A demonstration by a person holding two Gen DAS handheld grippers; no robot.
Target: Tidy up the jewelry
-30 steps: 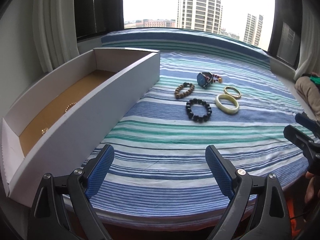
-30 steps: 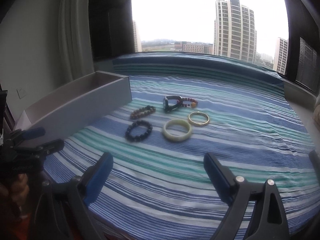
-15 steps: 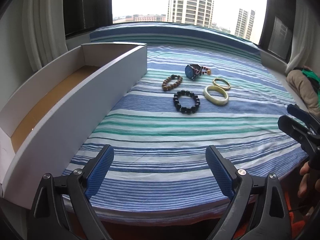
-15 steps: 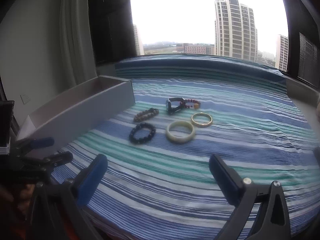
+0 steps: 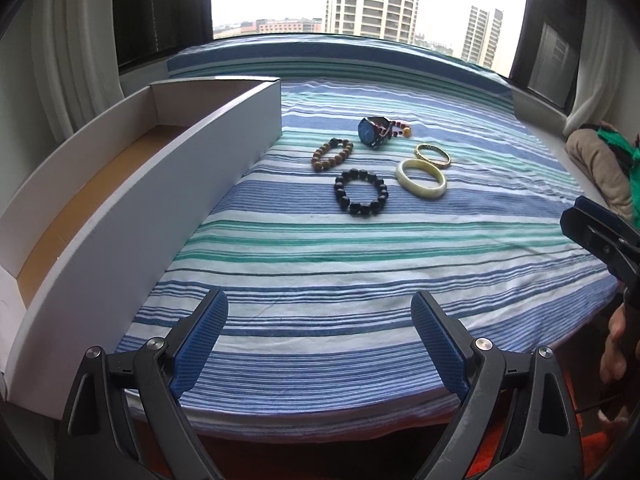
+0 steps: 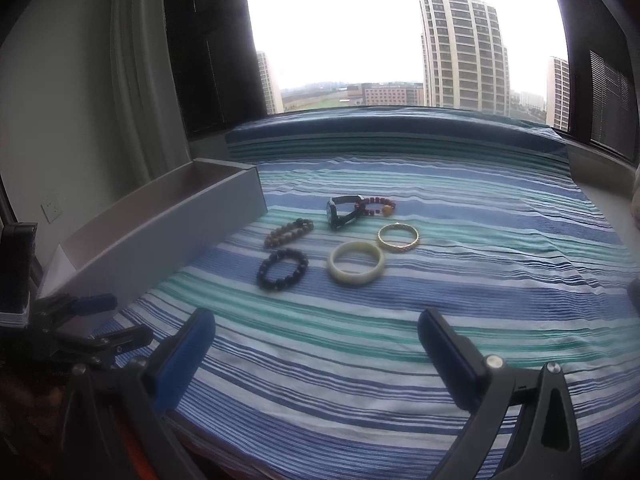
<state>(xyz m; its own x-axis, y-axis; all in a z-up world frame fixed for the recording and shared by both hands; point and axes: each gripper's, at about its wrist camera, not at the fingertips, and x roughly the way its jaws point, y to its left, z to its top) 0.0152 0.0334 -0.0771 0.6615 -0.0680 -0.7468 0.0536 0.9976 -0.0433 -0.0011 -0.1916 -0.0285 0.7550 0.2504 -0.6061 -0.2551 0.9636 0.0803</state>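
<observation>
Striped blue, green and white cloth (image 5: 320,248) covers the bed, and six pieces of jewelry are laid on it in a loose cluster toward the far middle. A black bead bracelet (image 5: 361,197) lies flat nearest; a smooth cream bangle (image 5: 421,178) is set just to its right, and a thin patterned gold bangle (image 5: 432,155) lies just beyond that. A brown wooden bead bracelet (image 5: 332,153) is stretched into an oval whose long axis runs from near left to far right. A dark watch (image 5: 372,131) is propped on edge, dial turned leftward, with a red bead bracelet (image 6: 376,205) touching its right side. A long, open white cardboard box (image 5: 168,184) with a brown floor runs away along the left. Both the left tool (image 5: 318,344) and the right tool (image 6: 316,356) are held released and empty, well short of the jewelry; the right tool's jaws have just been opening.
</observation>
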